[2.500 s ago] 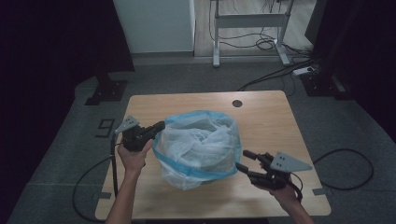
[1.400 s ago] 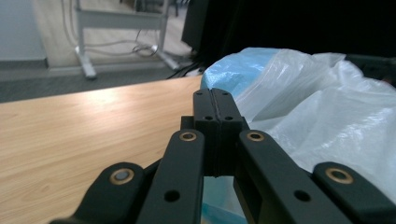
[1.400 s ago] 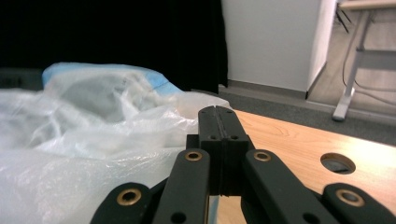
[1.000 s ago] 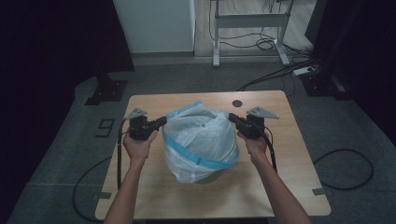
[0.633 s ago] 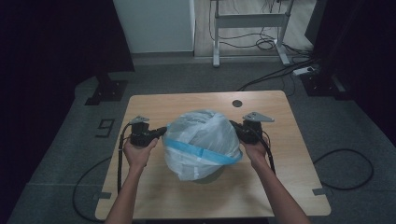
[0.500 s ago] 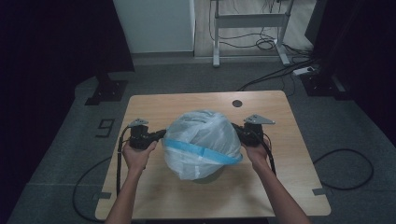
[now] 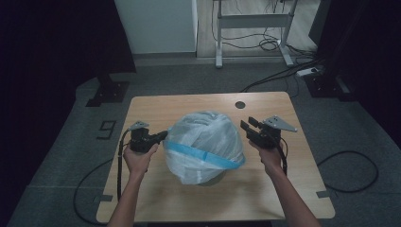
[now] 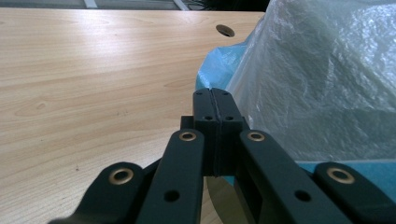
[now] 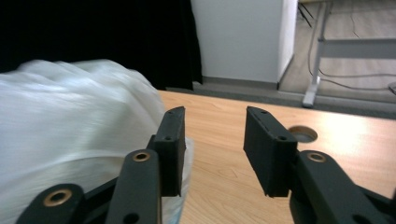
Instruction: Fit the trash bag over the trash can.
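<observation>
Plastic bag point(image 7: 204, 145) rim pinched in left fingers point(image 8: 215, 109), right fingers point(image 9: 173, 140) just opened, empty, beside it

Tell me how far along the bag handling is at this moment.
Done: the plastic bag now lies flipped, dome up, on the table, its blue hem low around it. In hand: the left claw is shut at the blue hem, seemingly pinching it; the right claw has just been opening, nothing between its jaws, beside the bag. Left: probably releasing the left side and drawing both claws away.
</observation>
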`<state>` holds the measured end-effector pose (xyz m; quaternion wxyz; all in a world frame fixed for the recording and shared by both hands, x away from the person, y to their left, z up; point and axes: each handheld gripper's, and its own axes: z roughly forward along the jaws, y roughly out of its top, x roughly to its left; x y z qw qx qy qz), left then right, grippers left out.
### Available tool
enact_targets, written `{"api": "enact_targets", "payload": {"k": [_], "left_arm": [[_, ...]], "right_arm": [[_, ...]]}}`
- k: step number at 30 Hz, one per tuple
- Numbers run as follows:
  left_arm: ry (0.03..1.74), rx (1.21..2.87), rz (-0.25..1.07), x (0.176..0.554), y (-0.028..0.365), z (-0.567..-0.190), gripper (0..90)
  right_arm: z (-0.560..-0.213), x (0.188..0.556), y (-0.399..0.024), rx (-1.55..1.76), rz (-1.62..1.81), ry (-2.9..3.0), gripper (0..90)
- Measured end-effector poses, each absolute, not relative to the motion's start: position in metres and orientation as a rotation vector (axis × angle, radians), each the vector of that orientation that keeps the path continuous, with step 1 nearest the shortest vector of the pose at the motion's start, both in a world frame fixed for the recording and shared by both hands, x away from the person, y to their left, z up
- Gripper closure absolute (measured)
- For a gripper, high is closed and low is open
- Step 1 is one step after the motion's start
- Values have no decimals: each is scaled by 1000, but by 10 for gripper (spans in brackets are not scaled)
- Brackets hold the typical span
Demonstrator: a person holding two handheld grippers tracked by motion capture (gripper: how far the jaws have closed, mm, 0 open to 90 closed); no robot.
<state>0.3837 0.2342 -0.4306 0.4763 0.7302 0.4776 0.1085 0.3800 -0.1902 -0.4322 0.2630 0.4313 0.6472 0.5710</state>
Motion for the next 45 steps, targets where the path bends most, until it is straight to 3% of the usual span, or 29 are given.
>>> {"api": "enact_targets", "payload": {"k": [7, 16, 24, 27, 30, 31, 35, 40, 45], "left_arm": [[1166, 1775, 271, 383, 233, -431, 895], [1167, 1762, 288, 381, 230, -429, 895], [1166, 1761, 291, 380, 231, -428, 895], [1167, 1762, 291, 381, 232, -429, 896], [1171, 1763, 289, 381, 233, -430, 895], [1171, 1764, 289, 381, 233, -430, 895], [1171, 1766, 284, 380, 234, -431, 896], [1166, 1770, 281, 378, 233, -431, 896], [1170, 1782, 275, 378, 234, -432, 896]], "right_arm": [[-410, 344, -192, 1021, 1620, 1820, 496], [-400, 282, -164, 823, 1740, 2028, 425], [-400, 274, -139, 720, 1779, 2138, 401], [-400, 273, -126, 646, 1772, 2187, 458], [-403, 266, -117, 519, 1750, 2233, 681], [-403, 266, -117, 519, 1750, 2233, 681], [-409, 251, -117, 434, 1757, 2213, 857], [-427, 236, -113, 390, 1717, 2249, 890], [-467, 234, -103, 384, 1615, 2332, 891]]}}
